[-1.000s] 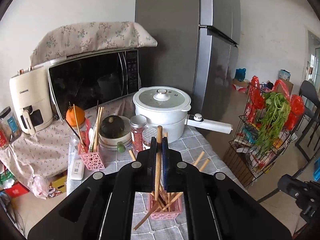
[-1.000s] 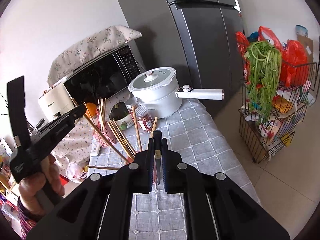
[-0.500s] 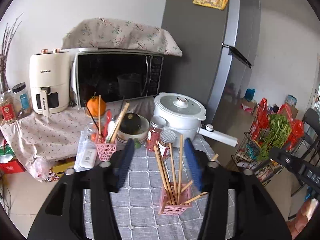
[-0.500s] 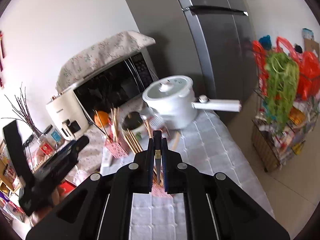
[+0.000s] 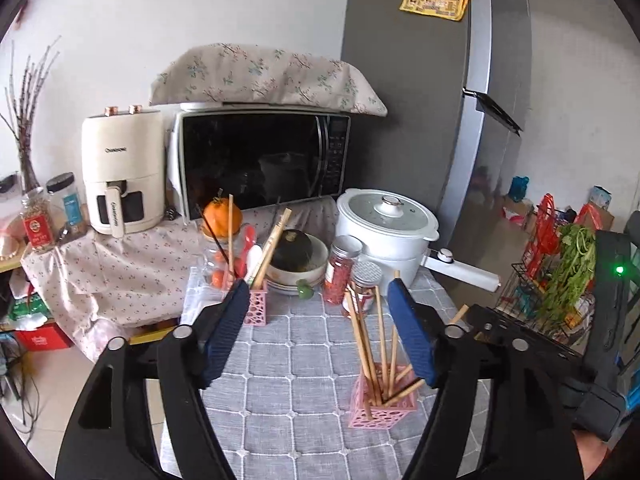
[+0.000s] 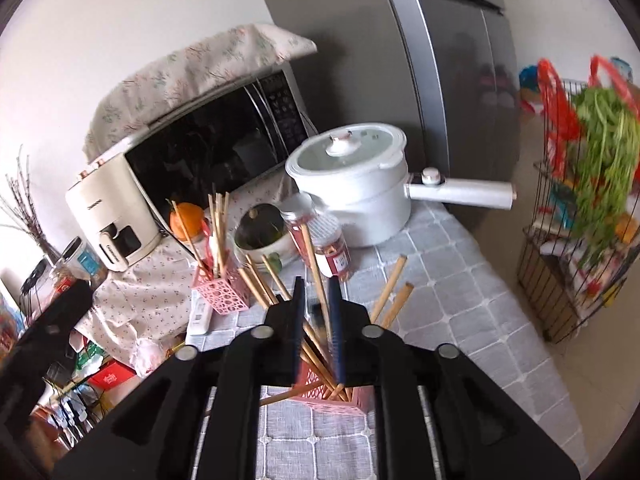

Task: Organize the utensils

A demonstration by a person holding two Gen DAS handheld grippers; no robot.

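While my left gripper, jaws just opened wide, holds nothing, my right gripper has parted slightly over wooden chopsticks standing in the pink perforated plastic holder.

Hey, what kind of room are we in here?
Most likely a home kitchen or dining corner: a microwave beside an air fryer, a tall grey fridge, and a white lidded pot on the cloth-covered table.

Greens motion-blurred, near pink holder half hidden behind fingers
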